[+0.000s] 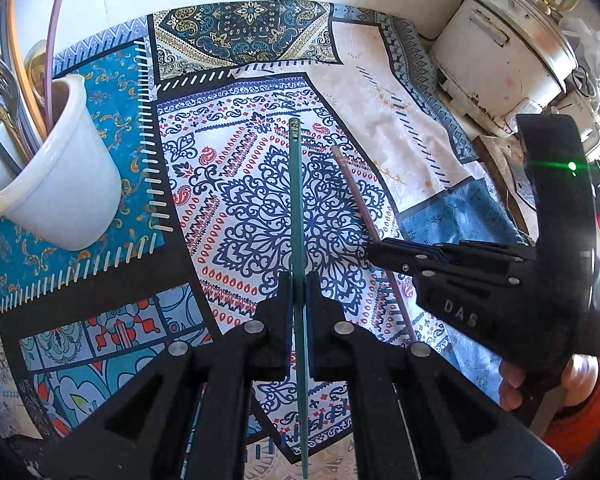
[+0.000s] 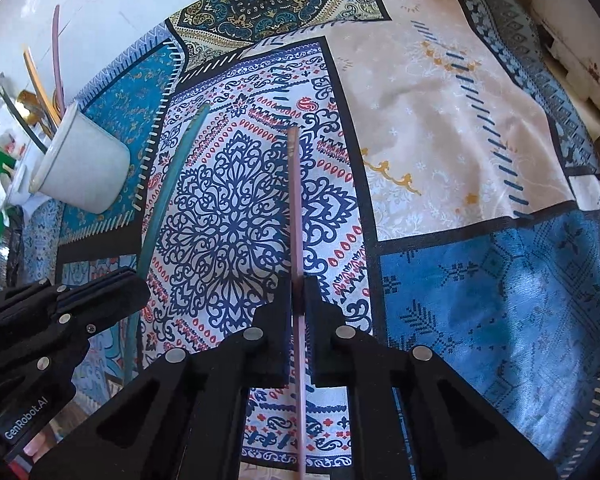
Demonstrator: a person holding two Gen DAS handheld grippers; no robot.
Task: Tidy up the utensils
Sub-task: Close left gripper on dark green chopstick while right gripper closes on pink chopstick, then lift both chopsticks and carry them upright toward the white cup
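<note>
Clamped in the left gripper (image 1: 299, 280) is a teal chopstick (image 1: 296, 200), held lengthwise so it can slide tip-first into a holder. Just right of it, the right gripper (image 2: 299, 286) pinches a pink chopstick (image 2: 295, 208) the same way. Both hang over the patterned cloth (image 1: 240, 208). Far left stands the white cup (image 1: 60, 184), already bristling with utensils, likely their destination.

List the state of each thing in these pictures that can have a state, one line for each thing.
Left hand-held gripper: shut on the teal chopstick.
Right hand-held gripper: shut on the pink chopstick.
Teal chopstick: held, pointing away over the cloth.
Pink chopstick: held, pointing away over the cloth.
Cup: upright, holding several utensils.
Cooker: lid closed.
</note>
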